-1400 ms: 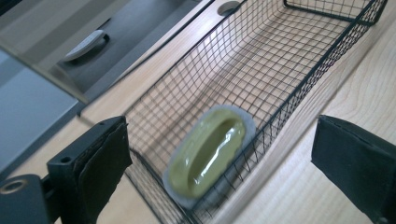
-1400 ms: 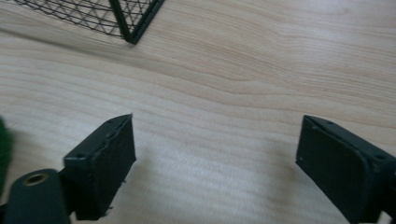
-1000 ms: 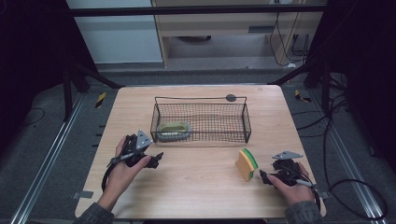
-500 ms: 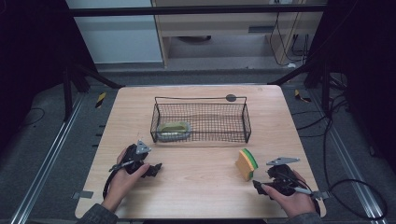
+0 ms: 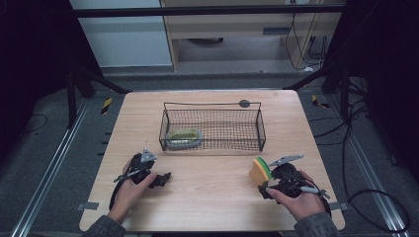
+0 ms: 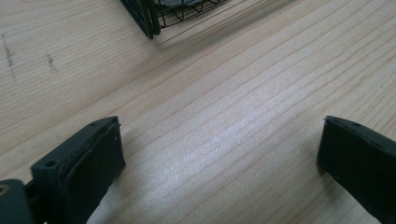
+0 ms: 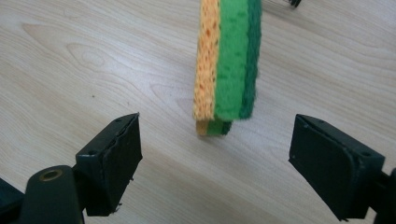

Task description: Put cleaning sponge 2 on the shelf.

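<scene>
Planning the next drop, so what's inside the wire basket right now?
The wire basket holds one green sponge-like pad in its left end; the rest looks bare. The pad's underside is hidden.

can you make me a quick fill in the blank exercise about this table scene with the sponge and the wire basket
1. The sponge stands on its edge on the wooden ____.
2. The sponge's widest layer is bright green and its outer layer facing the left jaw is ____.
3. The right gripper has its jaws ____, one on each side of the sponge without touching it.
4. The green dish lies inside the wire ____.

Missing words: table; yellow; open; basket
</scene>
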Motion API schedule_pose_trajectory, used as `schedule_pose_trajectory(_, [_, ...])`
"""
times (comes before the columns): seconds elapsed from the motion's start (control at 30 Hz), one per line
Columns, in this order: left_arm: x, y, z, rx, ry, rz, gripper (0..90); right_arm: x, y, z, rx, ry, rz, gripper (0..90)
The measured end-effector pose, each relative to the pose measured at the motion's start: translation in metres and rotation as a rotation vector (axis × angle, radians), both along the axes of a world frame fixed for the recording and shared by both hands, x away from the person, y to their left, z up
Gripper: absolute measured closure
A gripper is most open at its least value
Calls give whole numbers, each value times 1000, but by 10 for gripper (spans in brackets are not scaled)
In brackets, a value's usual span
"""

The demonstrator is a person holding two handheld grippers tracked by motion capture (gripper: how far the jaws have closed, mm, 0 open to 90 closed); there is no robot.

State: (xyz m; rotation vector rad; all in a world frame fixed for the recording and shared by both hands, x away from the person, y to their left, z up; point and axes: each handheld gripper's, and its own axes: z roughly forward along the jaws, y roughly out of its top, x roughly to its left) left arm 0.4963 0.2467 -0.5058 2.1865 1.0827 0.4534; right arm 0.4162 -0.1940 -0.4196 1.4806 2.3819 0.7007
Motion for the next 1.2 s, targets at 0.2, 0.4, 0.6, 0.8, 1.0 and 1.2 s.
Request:
schedule_pose_trajectory(0.2, [1,2,-3,-22,-28,-4,0,16,7,10,-8,19,7,177])
schedule_pose_trajectory(0.4, [1,2,-3,-22,-28,-5,0,26,12,15,-18,21,8,179])
schedule_pose_trajectory(0.6, [1,2,-3,-22,-28,-6,0,36,17,15,-39,45,14,189])
schedule_pose_trajectory(0.8, [1,2,-3,-21,-28,-6,0,44,20,12,-59,65,25,210])
schedule_pose_trajectory(1.0, [1,2,-3,-21,-28,-6,0,49,22,12,-71,88,26,245])
schedule_pose_trajectory(1.2, [2,1,-3,-21,-28,-4,0,53,22,8,-74,104,31,263])
